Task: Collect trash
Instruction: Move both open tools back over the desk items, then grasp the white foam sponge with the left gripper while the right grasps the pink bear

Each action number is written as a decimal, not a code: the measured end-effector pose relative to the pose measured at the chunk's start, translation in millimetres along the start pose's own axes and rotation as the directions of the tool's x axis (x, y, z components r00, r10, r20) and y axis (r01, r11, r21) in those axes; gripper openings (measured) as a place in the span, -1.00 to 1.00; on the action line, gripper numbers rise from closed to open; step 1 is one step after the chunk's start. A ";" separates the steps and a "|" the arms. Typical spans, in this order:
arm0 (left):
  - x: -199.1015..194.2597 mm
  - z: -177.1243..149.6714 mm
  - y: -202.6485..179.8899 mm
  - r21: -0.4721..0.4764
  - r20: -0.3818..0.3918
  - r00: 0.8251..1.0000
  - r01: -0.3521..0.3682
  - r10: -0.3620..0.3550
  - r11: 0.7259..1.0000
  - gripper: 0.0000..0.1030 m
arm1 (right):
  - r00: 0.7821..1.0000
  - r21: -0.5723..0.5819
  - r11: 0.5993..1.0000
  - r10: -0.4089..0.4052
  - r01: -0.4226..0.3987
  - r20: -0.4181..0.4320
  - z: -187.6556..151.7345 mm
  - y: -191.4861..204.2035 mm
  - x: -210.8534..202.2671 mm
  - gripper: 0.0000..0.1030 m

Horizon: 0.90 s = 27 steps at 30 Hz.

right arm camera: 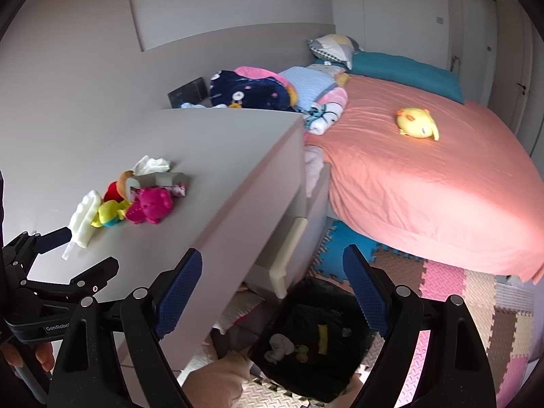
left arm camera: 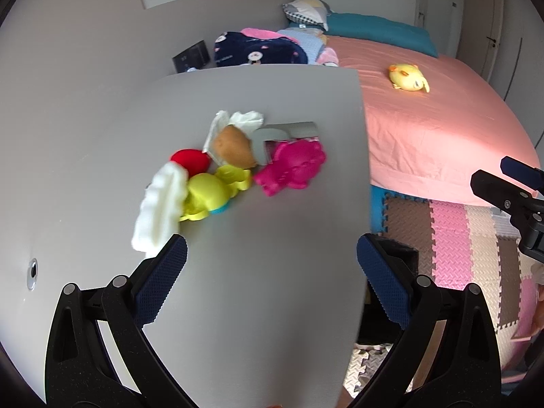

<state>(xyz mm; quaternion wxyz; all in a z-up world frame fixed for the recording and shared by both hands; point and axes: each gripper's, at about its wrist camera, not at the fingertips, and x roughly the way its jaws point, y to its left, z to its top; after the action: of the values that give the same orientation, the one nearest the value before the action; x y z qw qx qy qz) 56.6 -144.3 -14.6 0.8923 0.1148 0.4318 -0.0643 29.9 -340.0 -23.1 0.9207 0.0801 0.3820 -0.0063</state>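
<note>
**Risk: grabbing toys along w/ the tissue**

Left gripper (left arm camera: 272, 258) hangs over the grey dresser top (left arm camera: 255, 289), jaws spread wide, nothing between the blue pads. Right gripper (right arm camera: 272, 272) is also wide & empty, held past the dresser edge, above the black trash bin (right arm camera: 306, 367) on the foam floor mats (right arm camera: 476, 306). Bin already has a few scraps in it.

Trash left on the dresser, as I judge it: a white ridged piece, prob. a paper towel or tissue (left arm camera: 158, 210), just ahead of the left pad; a second crumpled tissue (left arm camera: 244, 119) at the far end of the pile; and, in the right wrist view only, a small clear tube-like scrap (right arm camera: 66, 251) beside the white piece – too small to ID.

What could go wrong:
- White piece touches the yellow toy (left arm camera: 207, 193); a wide closing grab may drag the toy along, or push it into the red ball (left arm camera: 190, 161) & pink mould (left arm camera: 292, 168).
- Far tissue sits tucked behind the brown potato-like toy (left arm camera: 233, 148) & grey piece (left arm camera: 282, 132); reaching over may knock toys off the edge twd the bed (left arm camera: 442, 129).
- Tissue is soft, thin: pads may close on air or tear it.
- Bin sits low, partly under the dresser overhang; a drop from the top may miss.
</note>
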 end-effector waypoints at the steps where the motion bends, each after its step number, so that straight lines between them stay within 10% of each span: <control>1: 0.3 -0.9 3.5 -0.005 -0.001 1.000 -0.006 0.005 1.000 0.88 | 1.000 -0.005 1.000 0.010 -0.010 -0.002 0.7 3.5 3.1 0.65; 27: 42.8 -1.5 96.8 -0.106 -0.034 0.999 0.010 -0.014 0.994 0.65 | 0.974 -0.133 0.970 0.186 -0.203 -0.129 19.2 95.1 78.8 0.65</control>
<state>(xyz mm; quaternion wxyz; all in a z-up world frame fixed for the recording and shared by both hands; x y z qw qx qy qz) 102.7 -51.1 -34.7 0.8891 0.0656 0.4507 -0.0447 106.1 -245.2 -51.7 0.8966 0.0502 0.4243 0.1164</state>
